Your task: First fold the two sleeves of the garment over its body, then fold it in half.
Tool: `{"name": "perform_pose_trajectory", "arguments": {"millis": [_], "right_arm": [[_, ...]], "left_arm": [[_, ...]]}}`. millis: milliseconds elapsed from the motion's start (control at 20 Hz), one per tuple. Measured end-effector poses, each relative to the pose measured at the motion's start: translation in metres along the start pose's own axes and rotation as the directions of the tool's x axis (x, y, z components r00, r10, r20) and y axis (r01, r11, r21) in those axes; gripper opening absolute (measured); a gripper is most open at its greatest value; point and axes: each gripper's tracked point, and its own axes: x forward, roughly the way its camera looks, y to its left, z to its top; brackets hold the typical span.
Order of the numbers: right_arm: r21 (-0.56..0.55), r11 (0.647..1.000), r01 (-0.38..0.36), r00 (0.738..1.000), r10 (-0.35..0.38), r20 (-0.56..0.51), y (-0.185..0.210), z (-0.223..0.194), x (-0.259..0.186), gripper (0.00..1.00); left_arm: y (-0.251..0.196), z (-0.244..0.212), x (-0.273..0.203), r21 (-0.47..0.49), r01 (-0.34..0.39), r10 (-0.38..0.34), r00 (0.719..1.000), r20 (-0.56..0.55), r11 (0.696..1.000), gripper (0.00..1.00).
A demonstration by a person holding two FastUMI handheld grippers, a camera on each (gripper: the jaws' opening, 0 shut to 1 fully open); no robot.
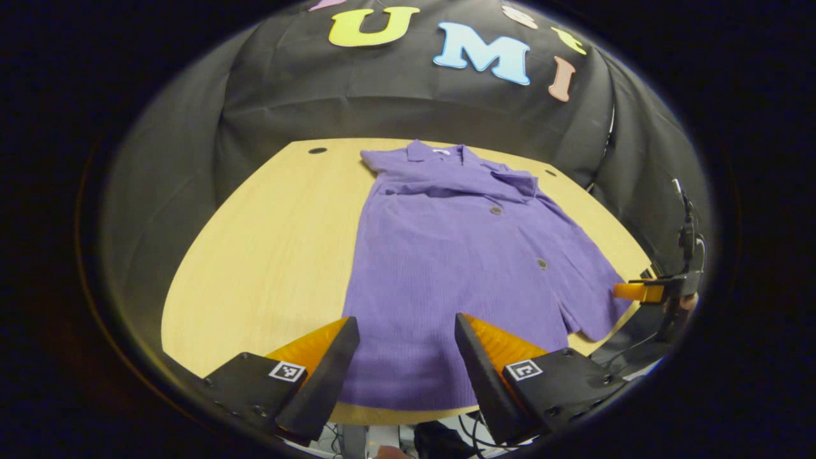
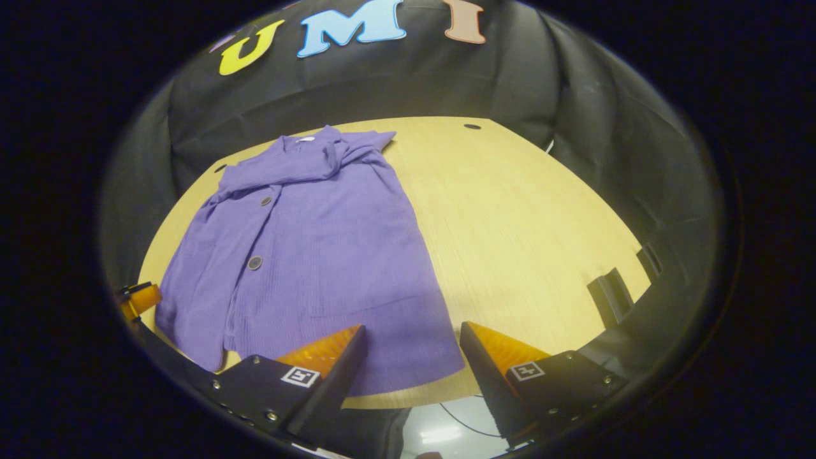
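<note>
1. Black cloth walls enclose a light wood bench (image 1: 268, 255); round cable holes near its far corners.
2. Purple garment (image 1: 446, 268) lies flat on the bench, collar (image 1: 433, 152) toward the far wall, hem at the near edge, buttons up the front.
3. Sleeves: both appear folded across the garment's chest, just below the collar. Judgement: sleeve step looks done; fold-in-half not yet started.
4. Left gripper (image 1: 406, 344): fingers spread wide, holding nothing, poised above the garment's hem, approx. mid-width.
5. Right gripper (image 2: 412, 354): fingers spread wide, empty, above the hem corner on its own side. Seen also from the left gripper view (image 1: 644, 292), just beside the garment's hem edge.
6. Next move, as judged: each gripper to drop onto a hem corner, pinch, lift, carry toward the collar. Left gripper looks too central on the hem; needs shifting to its own corner.
7. Risk: thin fabric, so fingers may catch one layer only.
</note>
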Motion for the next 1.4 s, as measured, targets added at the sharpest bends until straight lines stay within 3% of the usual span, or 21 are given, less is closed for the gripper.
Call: {"name": "perform_pose_trajectory", "arguments": {"millis": [450, 550, 600, 650, 700, 900, 1000, 1100, 1150, 1200, 1250, 1300, 1350, 1400], "right_arm": [[-0.016, 1.000, 0.006, 1.000, -0.006, -0.015, -0.001, -0.013, 0.001, 0.93], [-0.031, 1.000, 0.004, 1.000, -0.005, -0.017, 0.002, -0.016, 0.001, 0.92], [-0.036, 0.999, 0.001, 1.000, -0.002, -0.026, 0.005, -0.019, 0.003, 0.92], [-0.034, 0.999, -0.010, 0.999, 0.009, -0.031, 0.008, -0.022, 0.002, 0.89], [-0.017, 1.000, -0.016, 1.000, 0.016, -0.025, 0.011, -0.020, 0.005, 0.96], [-0.016, 1.000, -0.026, 0.999, 0.025, -0.042, 0.018, -0.021, 0.007, 0.97], [-0.031, 0.998, -0.045, 0.998, 0.044, -0.055, 0.024, -0.021, 0.007, 0.85], [-0.023, 0.999, -0.047, 0.997, 0.046, -0.056, 0.027, -0.020, 0.007, 0.58], [-0.034, 0.998, -0.049, 0.997, 0.047, -0.060, 0.028, -0.020, 0.006, 0.52], [0.003, 0.998, -0.061, 0.996, 0.061, -0.060, 0.032, -0.020, 0.007, 0.52], [0.045, 0.998, -0.054, 0.997, 0.057, -0.060, 0.031, -0.020, 0.006, 0.33], [0.056, 0.997, -0.057, 0.996, 0.061, -0.070, 0.033, -0.020, 0.008, 0.15], [0.067, 0.996, -0.055, 0.996, 0.060, -0.068, 0.031, -0.019, 0.004, 0.15], [0.102, 0.993, -0.055, 0.996, 0.061, -0.058, 0.033, -0.011, 0.002, 0.15]], "left_arm": [[0.008, -0.036, -0.006, 0.013, -0.057, 0.057, 0.998, -0.036, 0.998, 0.99], [0.006, -0.037, -0.003, 0.023, -0.080, 0.081, 0.996, -0.036, 0.996, 0.95], [0.006, -0.040, -0.002, 0.038, -0.092, 0.093, 0.995, -0.039, 0.995, 0.99], [0.004, -0.041, -0.001, 0.066, -0.098, 0.101, 0.994, -0.044, 0.993, 0.96], [-0.001, -0.041, 0.000, 0.074, -0.088, 0.092, 0.995, -0.044, 0.993, 0.96], [-0.008, -0.040, 0.002, 0.062, -0.079, 0.082, 0.996, -0.045, 0.995, 0.84], [-0.018, -0.041, 0.003, 0.077, -0.060, 0.063, 0.997, -0.038, 0.995, 0.69], [-0.027, -0.041, 0.005, 0.092, -0.035, 0.038, 0.999, -0.028, 0.995, 0.47], [-0.030, -0.039, 0.006, 0.092, -0.035, 0.037, 0.999, -0.022, 0.995, 0.35], [-0.027, -0.040, 0.007, 0.086, -0.037, 0.039, 0.999, -0.023, 0.996, 0.23], [-0.029, -0.039, 0.008, 0.085, -0.029, 0.031, 0.999, -0.026, 0.996, 0.18], [-0.029, -0.037, 0.008, 0.045, -0.030, 0.031, 0.999, -0.024, 0.999, 0.19], [-0.029, -0.035, 0.009, 0.011, -0.027, 0.027, 0.999, -0.034, 1.000, 0.07], [-0.033, -0.034, 0.008, -0.007, 0.003, -0.003, 0.999, -0.043, 1.000, 0.08]]}}
